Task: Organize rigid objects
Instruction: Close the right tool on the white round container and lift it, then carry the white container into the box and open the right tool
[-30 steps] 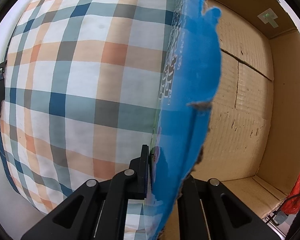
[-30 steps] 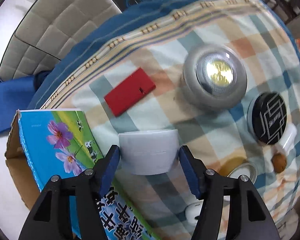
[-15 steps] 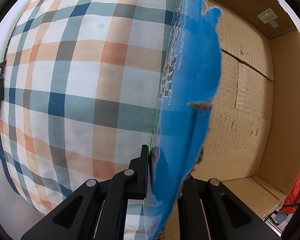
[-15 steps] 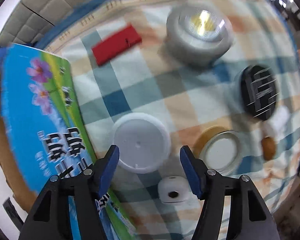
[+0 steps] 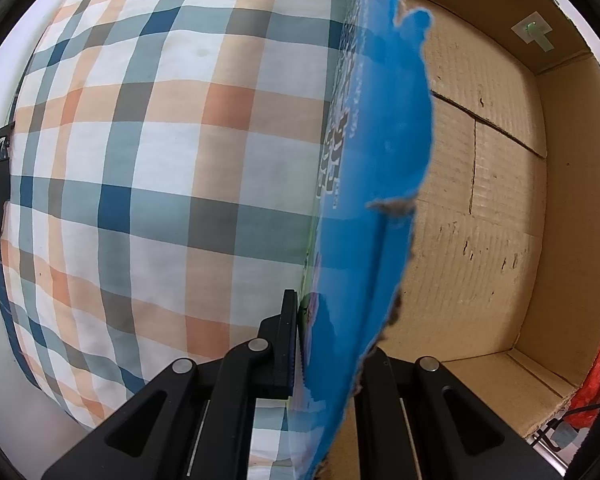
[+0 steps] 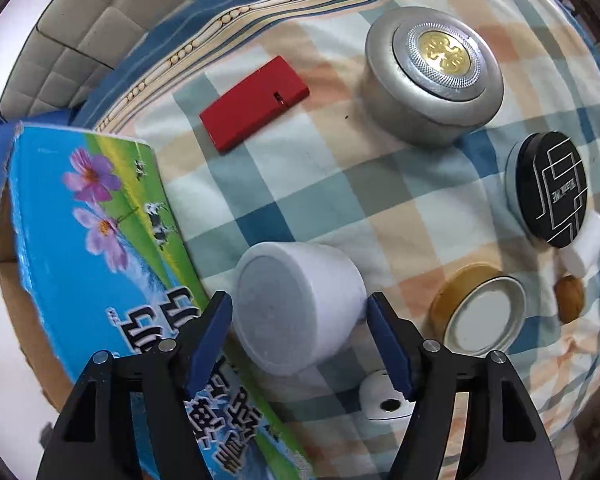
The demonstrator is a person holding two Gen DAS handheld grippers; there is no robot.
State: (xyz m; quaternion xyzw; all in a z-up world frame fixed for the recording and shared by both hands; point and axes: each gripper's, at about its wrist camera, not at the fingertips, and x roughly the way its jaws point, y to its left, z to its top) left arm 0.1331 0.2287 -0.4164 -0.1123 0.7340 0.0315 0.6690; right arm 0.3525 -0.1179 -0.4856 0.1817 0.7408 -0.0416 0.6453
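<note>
The right finger of the left gripper [image 5: 324, 344] is hidden behind the blue box flap [image 5: 380, 168]. In the right wrist view, the small white block [image 6: 384, 400] is partly covered by a finger. The white piece [image 6: 588, 244] near the black tin [image 6: 556, 196] is unclear.

The cloth [image 6: 332, 184] has blue, orange and white squares. The box [image 6: 100, 216] is blue with purple flowers. The card [image 6: 254, 102] is red. The cup [image 6: 296, 308] is white. The tin [image 6: 432, 76] is silver and gold.
</note>
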